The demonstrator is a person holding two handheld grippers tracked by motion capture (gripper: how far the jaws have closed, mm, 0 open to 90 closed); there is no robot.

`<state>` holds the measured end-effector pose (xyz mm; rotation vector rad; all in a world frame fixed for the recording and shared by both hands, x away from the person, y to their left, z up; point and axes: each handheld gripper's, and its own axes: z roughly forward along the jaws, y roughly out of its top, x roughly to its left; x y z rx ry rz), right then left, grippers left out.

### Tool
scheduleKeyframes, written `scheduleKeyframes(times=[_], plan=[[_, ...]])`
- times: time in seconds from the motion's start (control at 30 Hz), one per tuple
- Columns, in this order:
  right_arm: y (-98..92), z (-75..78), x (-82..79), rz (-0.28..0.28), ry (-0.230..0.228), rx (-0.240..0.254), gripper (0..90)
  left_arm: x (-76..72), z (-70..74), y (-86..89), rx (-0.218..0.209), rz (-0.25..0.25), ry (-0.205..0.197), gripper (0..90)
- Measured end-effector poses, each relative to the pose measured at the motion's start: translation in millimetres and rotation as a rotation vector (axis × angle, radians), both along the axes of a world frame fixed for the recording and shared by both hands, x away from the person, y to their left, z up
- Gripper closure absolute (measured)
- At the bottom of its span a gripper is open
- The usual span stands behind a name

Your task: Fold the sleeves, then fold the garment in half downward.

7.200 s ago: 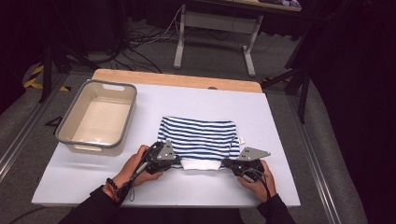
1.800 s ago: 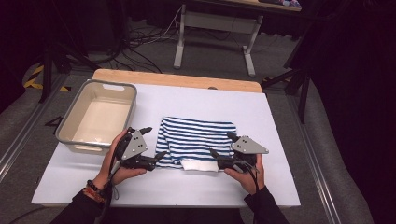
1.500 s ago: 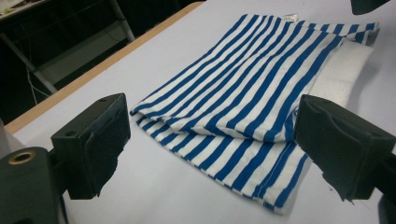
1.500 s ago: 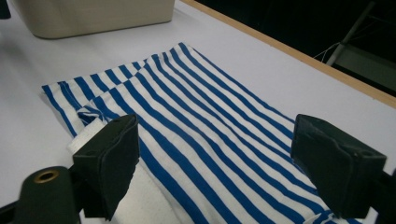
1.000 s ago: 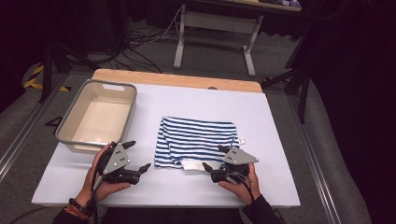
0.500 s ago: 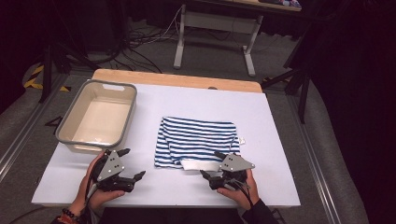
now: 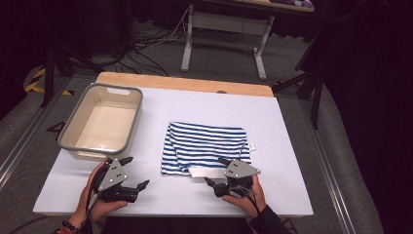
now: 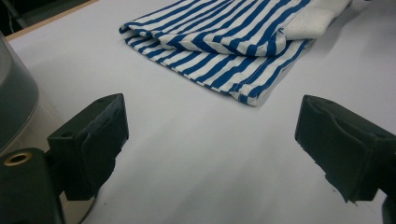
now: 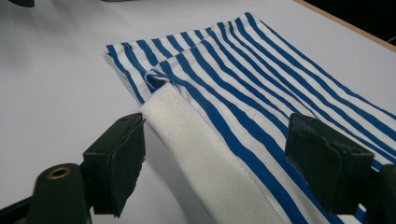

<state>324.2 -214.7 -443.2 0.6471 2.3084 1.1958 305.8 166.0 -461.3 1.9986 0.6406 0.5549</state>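
While both hands rest near the front edge of the table, the folded striped cloth lies flat in the middle of the white surface, just right of centre. Its long side runs across the table, left to right, and the blue and white stripes follow that same line; the plain white band sits along the near edge, facing the person. Over on the left side, the left gripper hovers by the near corner of the grey bin, well apart from the cloth, its jaws spread wide with only bare tabletop between them. On the other side, the right gripper sits at the cloth's near right corner, jaws also wide apart; the right gripper view has the white band and stripes lying between them, the pads not pressing on the fabric. The bin stands at the left, apart from the cloth. A wooden strip shows along the far edge, and beyond it a dark room with grey floor, loose cables and a metal table frame.
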Motion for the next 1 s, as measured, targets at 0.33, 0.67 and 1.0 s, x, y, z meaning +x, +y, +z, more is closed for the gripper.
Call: scheduleKeyframes(times=[0.33, 0.67, 1.0], plan=[[7.3, -1.1, 1.3, 0.014, -0.004, 0.009, 22.9, -1.6, -1.3, 1.6, 0.008, 0.004, 0.007, 10.8], [23.2, -4.7, 1.8, 0.047, 0.013, 0.006, 23.6, -1.7, -1.1, 3.0, 0.009, 0.007, 0.009, 10.8], [62.2, -4.6, 6.9, 0.133, -0.001, -0.054, 29.4, 0.9, -3.1, -0.6, 0.026, -0.002, 0.016, 10.7]])
